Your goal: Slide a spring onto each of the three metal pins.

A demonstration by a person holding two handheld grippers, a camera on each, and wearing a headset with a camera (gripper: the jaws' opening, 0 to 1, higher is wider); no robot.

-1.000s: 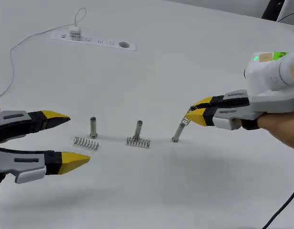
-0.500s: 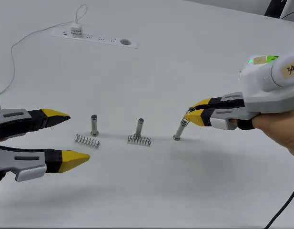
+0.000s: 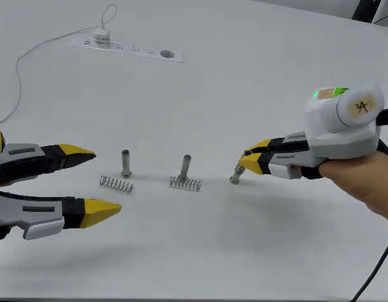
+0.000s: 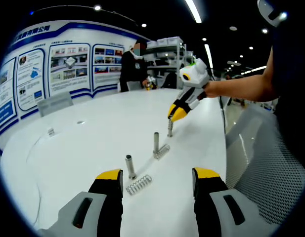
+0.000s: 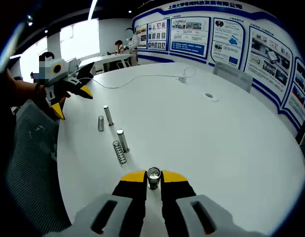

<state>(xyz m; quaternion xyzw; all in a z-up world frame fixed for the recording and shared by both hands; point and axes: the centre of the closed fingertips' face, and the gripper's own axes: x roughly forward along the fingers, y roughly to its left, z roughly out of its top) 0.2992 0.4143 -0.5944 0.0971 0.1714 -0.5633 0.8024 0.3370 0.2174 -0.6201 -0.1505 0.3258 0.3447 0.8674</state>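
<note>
— What's nearest on the worktop (image 3: 194,258)?

— The left claw (image 3: 107,181), low at the near left, its jaws spread wide with nothing between them. Just past its tips lies the left spring (image 3: 116,184), flat on its side. Further right is the middle spring (image 3: 185,184), also lying flat.

— And the pins?

— Right behind those springs. The left pin (image 3: 126,162) stands upright and bare. The middle pin (image 3: 185,166) is bare too and leans a little. Its spring lies at its foot, touching or just beside it; I cannot tell which.

— So the work is on the third?

— Yes. The right claw (image 3: 243,161) comes in from the right, jaws pinched on the held spring (image 5: 153,177), which sits over the top of the right pin (image 3: 234,179). That pin tilts, head toward the claw and foot on the worktop.

— What does the next move turn on?

— As I judge it, the spring's long axis must run in line with the tilted pin. So the push goes down along the lean toward the foot, not straight down. The right claw is on it; the left is well apart, nearer the left pin.

— Anything beyond?

— A power strip (image 3: 127,48) far back, clear of the job.
</note>
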